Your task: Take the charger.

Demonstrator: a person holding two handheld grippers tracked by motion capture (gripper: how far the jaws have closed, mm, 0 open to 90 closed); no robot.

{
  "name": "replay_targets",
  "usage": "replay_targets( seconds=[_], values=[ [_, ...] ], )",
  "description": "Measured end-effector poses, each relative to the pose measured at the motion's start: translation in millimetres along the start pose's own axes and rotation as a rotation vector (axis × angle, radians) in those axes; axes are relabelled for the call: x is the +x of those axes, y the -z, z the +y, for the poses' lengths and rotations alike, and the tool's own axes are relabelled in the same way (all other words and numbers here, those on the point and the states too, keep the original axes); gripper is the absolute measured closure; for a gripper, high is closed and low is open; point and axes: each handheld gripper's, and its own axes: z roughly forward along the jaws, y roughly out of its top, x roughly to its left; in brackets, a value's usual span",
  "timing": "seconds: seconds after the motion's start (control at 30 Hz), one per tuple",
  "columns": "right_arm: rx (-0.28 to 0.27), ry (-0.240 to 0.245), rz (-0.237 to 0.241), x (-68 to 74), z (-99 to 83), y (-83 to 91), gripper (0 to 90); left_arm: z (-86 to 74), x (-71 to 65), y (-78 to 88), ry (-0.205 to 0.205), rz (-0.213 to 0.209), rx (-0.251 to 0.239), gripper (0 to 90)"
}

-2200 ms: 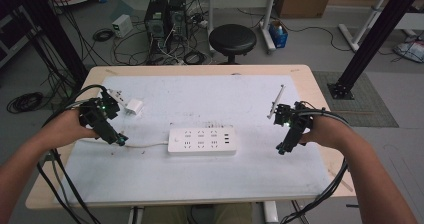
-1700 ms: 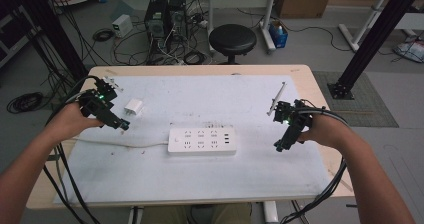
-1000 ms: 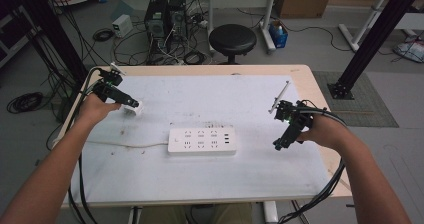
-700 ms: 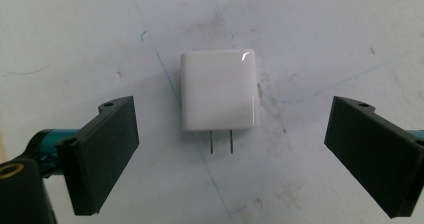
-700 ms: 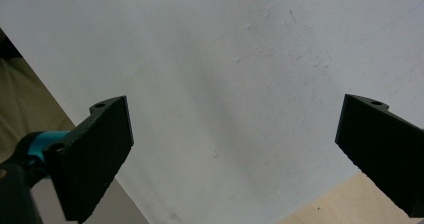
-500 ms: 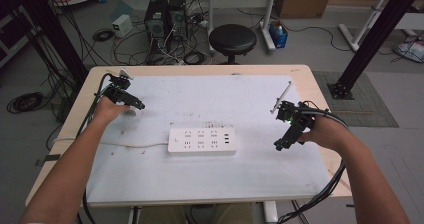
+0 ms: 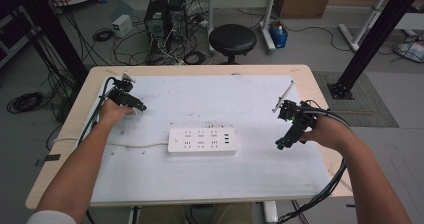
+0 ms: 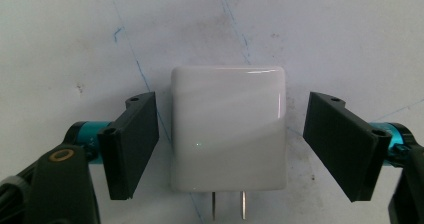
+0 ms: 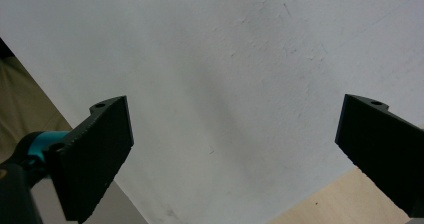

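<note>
A white plug-in charger (image 8: 228, 129) lies flat on the white mat, its two prongs pointing toward the camera in the left gripper view. My left gripper (image 8: 230, 144) straddles it with a small gap on each side; the jaws have just been closing around it and neither pad touches it. In the high view this gripper (image 7: 135, 105) sits low over the mat's back left part. My right gripper (image 7: 280, 145) hovers at the mat's right side, and in its own view it (image 9: 230, 149) stands open over bare mat.
A white power strip (image 7: 201, 141) lies mid-table, its cable (image 7: 135, 145) running left. The white mat (image 7: 225, 184) covers most of the wooden table (image 7: 320, 91). A thin grey rod (image 7: 283, 96) lies by the right hand. A black stool (image 7: 232, 36) stands behind the table.
The left hand has moved from beside the power strip toward the back left and sunk onto the white charger, now covering it. The right hand has kept still.
</note>
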Motion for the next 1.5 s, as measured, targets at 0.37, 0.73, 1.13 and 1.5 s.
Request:
replay_targets(
  seconds=[0.37, 0.73, 1.13, 1.5],
  values=[
    [0.002, 0.011, 0.000, -0.6, -1.3, -1.8, 1.9, -2.6, 3.2, -1.9, 0.002, 0.007, -0.007, 33.7],
    [-0.003, -0.001, -0.005, -0.6, -0.1, -2.2, 1.9, -10.6, 6.7, 8.0, -0.048, 0.011, -0.070, 42.5],
    [-0.023, 0.004, -0.004, 0.3, 1.1, -2.9, 1.9, -20.4, -12.3, 66.3, -0.171, -0.023, -0.159, 42.5],
    [-0.046, 0.052, -0.045, 8.8, 9.2, -3.0, 2.0, -36.9, -44.6, 122.4, -0.280, -0.056, -0.217, 42.5]
  ],
)
